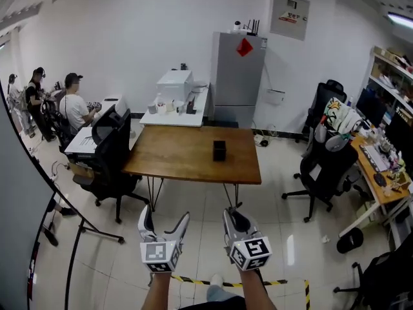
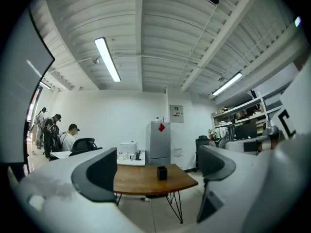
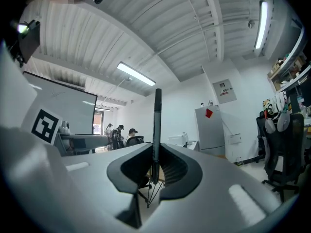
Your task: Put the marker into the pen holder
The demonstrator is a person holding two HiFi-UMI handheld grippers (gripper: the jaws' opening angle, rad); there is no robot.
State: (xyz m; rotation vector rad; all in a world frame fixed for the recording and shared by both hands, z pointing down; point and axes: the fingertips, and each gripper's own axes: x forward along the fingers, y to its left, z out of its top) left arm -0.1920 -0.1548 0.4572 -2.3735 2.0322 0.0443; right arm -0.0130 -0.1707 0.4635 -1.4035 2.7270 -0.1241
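From the head view, you stand well back from the worktop (image 1: 187, 160), both tools level and aimed at it, with bare floor between. The pen holder (image 1: 219, 150) sits on the worktop's right half, straight ahead and a little nearer the line of your right tool (image 1: 235, 217) than of your left tool (image 1: 166, 216). In the left gripper view the jaws stand apart with nothing between them, and the holder shows far off in the gap. In the right gripper view the jaws are clamped on the marker (image 3: 157, 125), its long axis upright and rising well above them. The holder is hidden there. I judge the right hand must carry it forward and lower it tip-down.
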